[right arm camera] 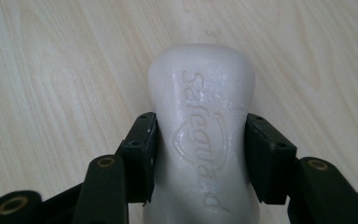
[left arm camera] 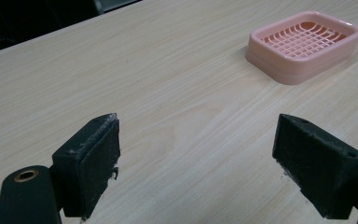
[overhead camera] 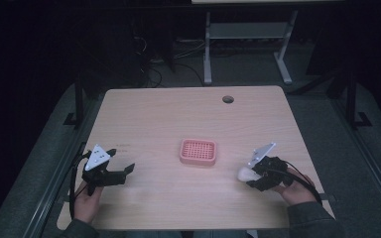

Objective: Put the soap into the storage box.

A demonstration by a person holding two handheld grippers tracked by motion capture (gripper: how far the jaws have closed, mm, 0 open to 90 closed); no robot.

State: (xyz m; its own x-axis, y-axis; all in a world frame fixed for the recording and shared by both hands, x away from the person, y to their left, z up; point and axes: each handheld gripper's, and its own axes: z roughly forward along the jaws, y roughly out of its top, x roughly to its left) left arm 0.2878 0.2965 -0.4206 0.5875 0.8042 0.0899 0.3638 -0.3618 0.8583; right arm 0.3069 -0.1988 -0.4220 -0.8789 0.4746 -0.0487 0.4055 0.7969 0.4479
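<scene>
Right gripper view: right tongs [right arm camera: 200,154] clench the white soap bar [right arm camera: 200,121] at its waist, above the surface [right arm camera: 51,70]. Carry it level to the pink soap dish [overhead camera: 198,151]; left tongs [overhead camera: 120,170] gape, idle.

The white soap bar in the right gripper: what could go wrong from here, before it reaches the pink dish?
1. The soap bar is smooth and rounded, and the right gripper pinches only its narrow waist, so it may slip out.
2. The soap dish is small and light-looking, and the left gripper hangs open away from it, so the dish may slide when the bar lands.
</scene>
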